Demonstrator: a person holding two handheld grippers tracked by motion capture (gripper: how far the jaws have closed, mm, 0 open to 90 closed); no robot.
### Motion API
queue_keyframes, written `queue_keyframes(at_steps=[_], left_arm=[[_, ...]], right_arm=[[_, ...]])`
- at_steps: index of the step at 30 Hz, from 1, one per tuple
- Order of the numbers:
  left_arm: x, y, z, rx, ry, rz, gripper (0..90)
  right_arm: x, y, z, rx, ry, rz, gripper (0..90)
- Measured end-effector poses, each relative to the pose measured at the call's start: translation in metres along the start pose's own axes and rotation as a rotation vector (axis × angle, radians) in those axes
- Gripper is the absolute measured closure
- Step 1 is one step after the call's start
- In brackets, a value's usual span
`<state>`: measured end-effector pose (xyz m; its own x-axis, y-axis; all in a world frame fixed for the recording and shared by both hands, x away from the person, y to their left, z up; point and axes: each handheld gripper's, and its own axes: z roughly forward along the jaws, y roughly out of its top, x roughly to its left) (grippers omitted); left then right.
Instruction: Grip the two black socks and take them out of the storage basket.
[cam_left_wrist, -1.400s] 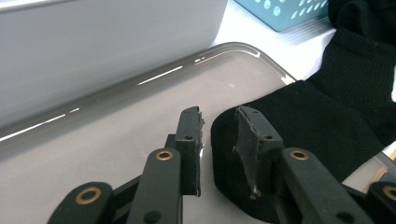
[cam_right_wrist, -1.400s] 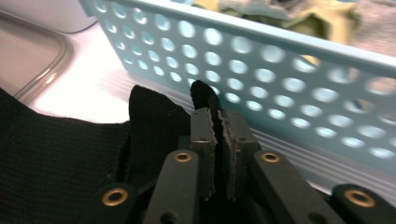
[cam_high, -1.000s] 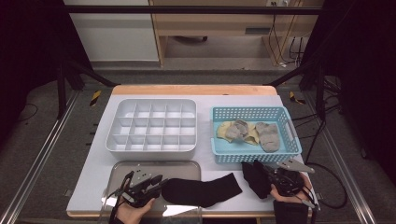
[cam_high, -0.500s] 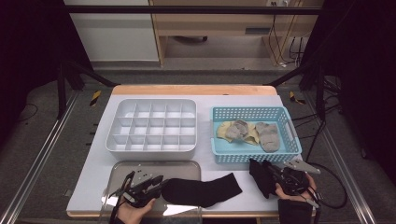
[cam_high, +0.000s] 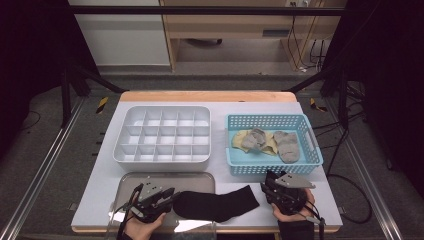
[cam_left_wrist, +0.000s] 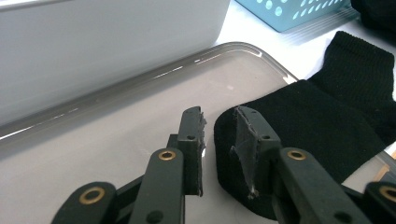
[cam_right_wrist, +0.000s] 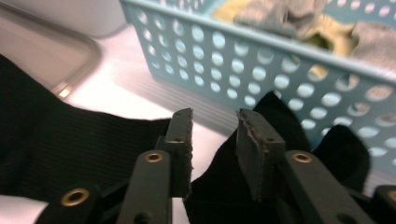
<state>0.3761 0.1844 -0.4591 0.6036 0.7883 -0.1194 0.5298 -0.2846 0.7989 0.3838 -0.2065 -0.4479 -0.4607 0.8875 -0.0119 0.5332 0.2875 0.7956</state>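
Between the fingers of the left gripper (cam_left_wrist: 219, 144) a narrow gap is seen, and the toe end of the flat black sock (cam_left_wrist: 322, 135) lies against the inner face of one finger (cam_left_wrist: 250, 140); nothing is pinched, and the other finger (cam_left_wrist: 191, 140) stands over the bare grey tray (cam_left_wrist: 116, 135). From there the sock is stretched rightward across the counter (cam_high: 100, 175), its toe on the tray's corner and its cuff pointing toward the right gripper (cam_high: 274, 190), so its long axis runs from one hand to the other.

The right gripper's fingers have just been opening and are parted about as far as the left's. A second, bunched black sock (cam_right_wrist: 280, 154) lies under and beyond them, close against the wall of the blue basket (cam_right_wrist: 261, 60); whether a fold is clamped cannot be told, though the pads appear to stand clear of it. The flat sock's cuff is seen just to their left.

The left gripper is judged nearer the toe, the right nearer the cuff. Grey and yellow socks (cam_high: 265, 141) lie in the basket, and the white divided box (cam_high: 162, 135) stands behind the tray.
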Motion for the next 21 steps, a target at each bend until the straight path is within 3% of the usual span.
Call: queue_keyframes(at_steps=[5, 7, 9, 13, 17, 21], left_arm=[[-0.001, 0.000, 0.000, 0.003, 0.000, 0.002, 70.6], [-0.001, 0.000, 0.000, 0.003, 0.000, 0.003, 70.6], [0.000, 0.000, 0.000, 0.003, 0.000, 0.002, 70.6], [-0.001, 0.000, 0.001, 0.005, 0.000, 0.003, 70.6], [0.000, 0.000, 0.001, 0.004, 0.000, 0.003, 70.7], [0.000, 0.000, 0.000, 0.000, 0.000, -0.001, 70.7]], right_arm=[[0.001, -0.010, 0.019, 0.067, -0.064, 0.004, 58.8], [0.000, -0.015, 0.025, 0.100, -0.080, 0.007, 60.3], [-0.003, -0.019, 0.029, 0.117, -0.103, 0.001, 65.0], [-0.006, -0.019, 0.027, 0.124, -0.134, -0.003, 85.4], [-0.013, -0.019, 0.022, 0.126, -0.127, 0.018, 89.7], [-0.015, -0.013, 0.008, 0.060, -0.048, 0.064, 89.8]])
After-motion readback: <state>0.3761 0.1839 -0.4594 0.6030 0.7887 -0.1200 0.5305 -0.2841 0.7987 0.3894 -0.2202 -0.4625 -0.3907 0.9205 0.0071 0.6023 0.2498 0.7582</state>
